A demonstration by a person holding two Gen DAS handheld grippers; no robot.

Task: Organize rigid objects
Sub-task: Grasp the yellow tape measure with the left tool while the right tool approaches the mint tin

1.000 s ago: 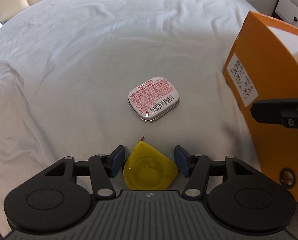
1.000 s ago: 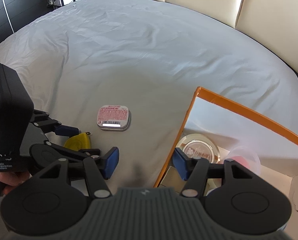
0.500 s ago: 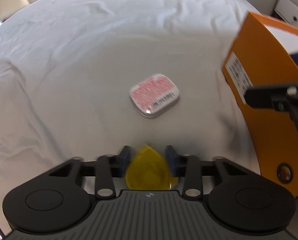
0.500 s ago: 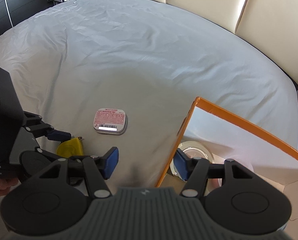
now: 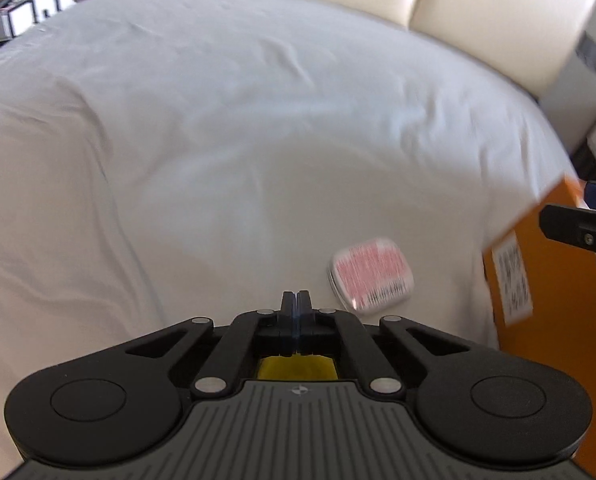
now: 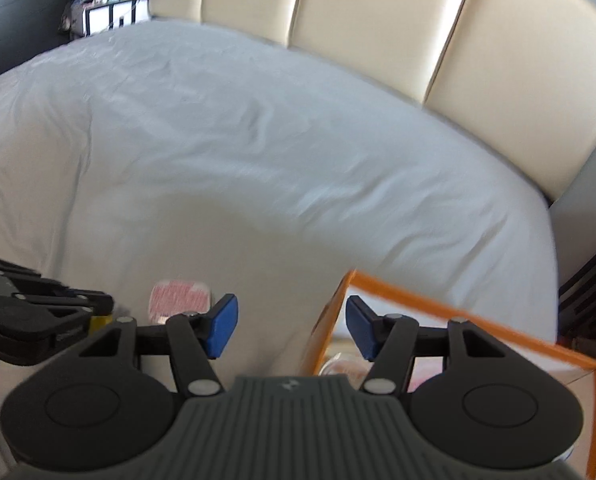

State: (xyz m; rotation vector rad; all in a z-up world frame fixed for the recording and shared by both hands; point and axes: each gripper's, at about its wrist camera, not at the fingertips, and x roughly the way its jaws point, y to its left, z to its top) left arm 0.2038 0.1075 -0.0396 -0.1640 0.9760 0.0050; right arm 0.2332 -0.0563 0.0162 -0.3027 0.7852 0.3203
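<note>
My left gripper (image 5: 297, 300) is shut, its pads pressed together; a yellow plastic piece (image 5: 297, 368) shows behind the pads, between the finger arms. It also shows in the right wrist view (image 6: 100, 322). A small tin with a pink label (image 5: 371, 276) lies on the white bed just right of my left fingertips; it shows in the right wrist view (image 6: 180, 298). My right gripper (image 6: 292, 326) is open and empty, straddling the near wall of the orange box (image 6: 449, 312).
The orange box (image 5: 553, 280) stands at the right with a white label on its side; a round tin and a pink item lie inside. A cream padded headboard (image 6: 377, 24) runs behind the bed. Shelves stand at the far left.
My left gripper closed around the yellow piece and lifted, tilting up and left. The tin now sits to the right. My right gripper rose and tilted up over the box edge.
</note>
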